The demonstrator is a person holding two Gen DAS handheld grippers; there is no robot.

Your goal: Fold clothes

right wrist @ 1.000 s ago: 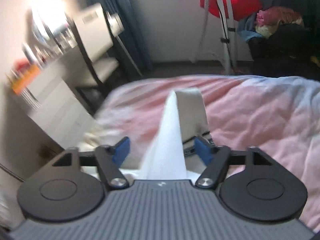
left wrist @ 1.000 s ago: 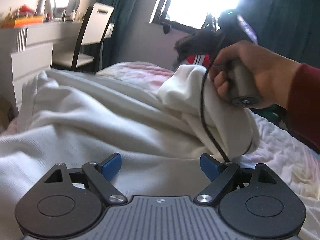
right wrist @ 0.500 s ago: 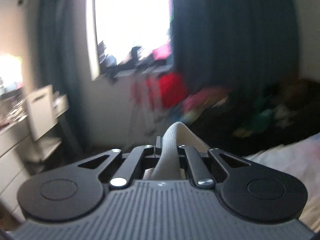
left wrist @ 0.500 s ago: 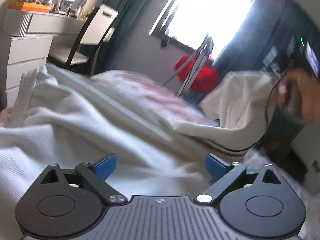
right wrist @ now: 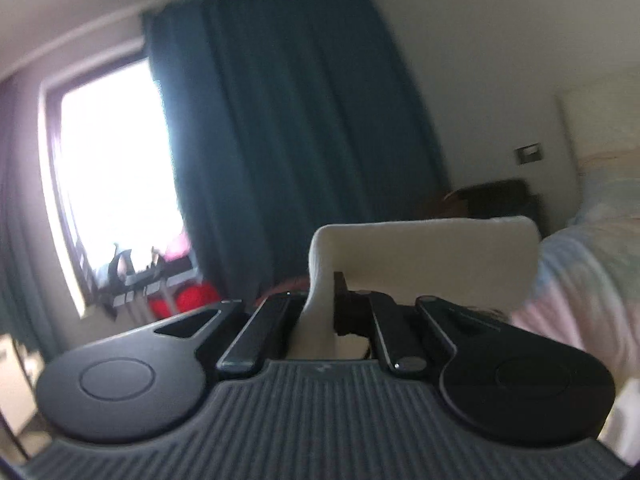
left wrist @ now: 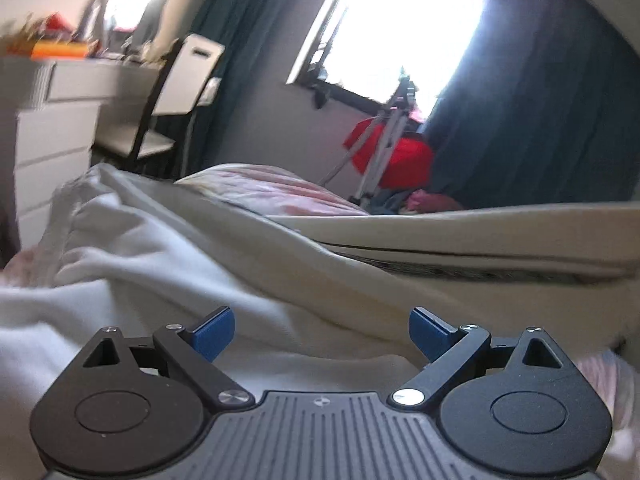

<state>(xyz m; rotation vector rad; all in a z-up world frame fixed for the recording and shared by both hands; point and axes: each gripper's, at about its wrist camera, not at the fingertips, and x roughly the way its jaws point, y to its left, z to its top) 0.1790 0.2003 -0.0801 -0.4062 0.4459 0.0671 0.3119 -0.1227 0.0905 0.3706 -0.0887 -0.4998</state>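
A cream-white garment lies spread and rumpled over the bed in the left wrist view. One part of it, with a dark striped hem, is stretched out to the right, off the frame. My left gripper is open and empty, low over the garment. My right gripper is shut on a fold of the cream garment, held up in the air; the cloth flops over to the right above the fingers.
A pink bedspread covers the bed. A white dresser and a chair stand at the left. A tripod with red cloth stands under the bright window. Dark teal curtains hang beside it.
My right gripper has closed on the garment and lifted it up and away to the right, pulling that part taut. The right hand has left the left wrist view.
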